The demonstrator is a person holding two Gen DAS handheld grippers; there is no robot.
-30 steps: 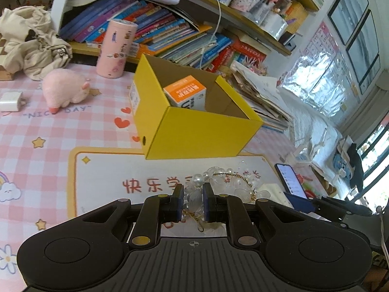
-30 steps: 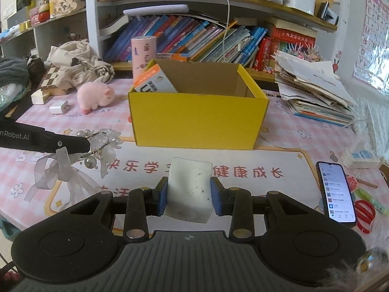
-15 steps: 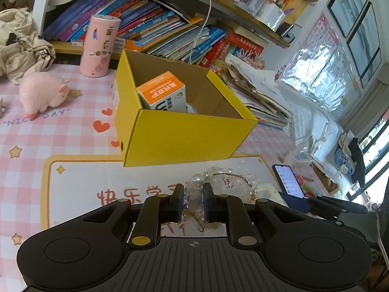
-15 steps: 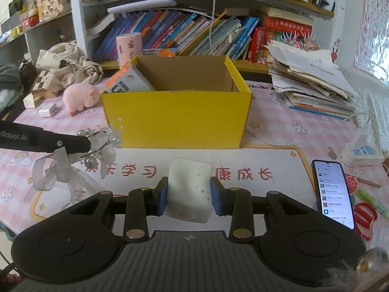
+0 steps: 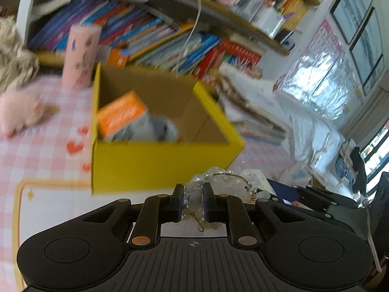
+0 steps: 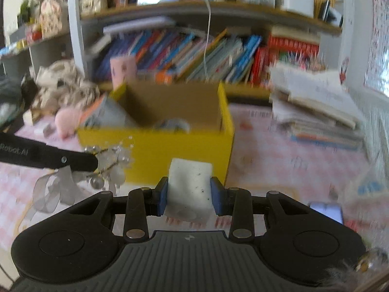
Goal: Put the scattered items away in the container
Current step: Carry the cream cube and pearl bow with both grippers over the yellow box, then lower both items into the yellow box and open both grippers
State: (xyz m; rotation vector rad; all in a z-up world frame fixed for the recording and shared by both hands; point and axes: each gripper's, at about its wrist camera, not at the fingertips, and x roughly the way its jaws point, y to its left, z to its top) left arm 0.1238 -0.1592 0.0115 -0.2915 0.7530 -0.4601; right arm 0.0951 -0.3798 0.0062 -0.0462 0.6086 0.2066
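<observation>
A yellow cardboard box (image 5: 158, 163) stands open on the pink checked table, and it also shows in the right wrist view (image 6: 182, 146). Inside it lie an orange-topped carton (image 5: 124, 116) and a grey round thing (image 5: 165, 129). My left gripper (image 5: 192, 202) is shut on a clear bead and pearl ornament (image 5: 218, 185) with a sheer ribbon, held just before the box's near wall; the ornament also shows in the right wrist view (image 6: 111, 165). My right gripper (image 6: 189, 194) is shut on a white speckled block (image 6: 189, 185), close to the box's front wall.
A pink plush pig (image 5: 19, 114) and a pink cylinder (image 5: 80, 58) stand left of the box. Shelves of books (image 6: 194, 51) run behind it. A paper stack (image 6: 316, 107) lies at the right, a phone (image 6: 328, 211) at the near right.
Both grippers have moved forward and up toward the yellow box, which now looms larger and shows more of its inside. Both frames are motion-blurred. Each grip is unchanged.
</observation>
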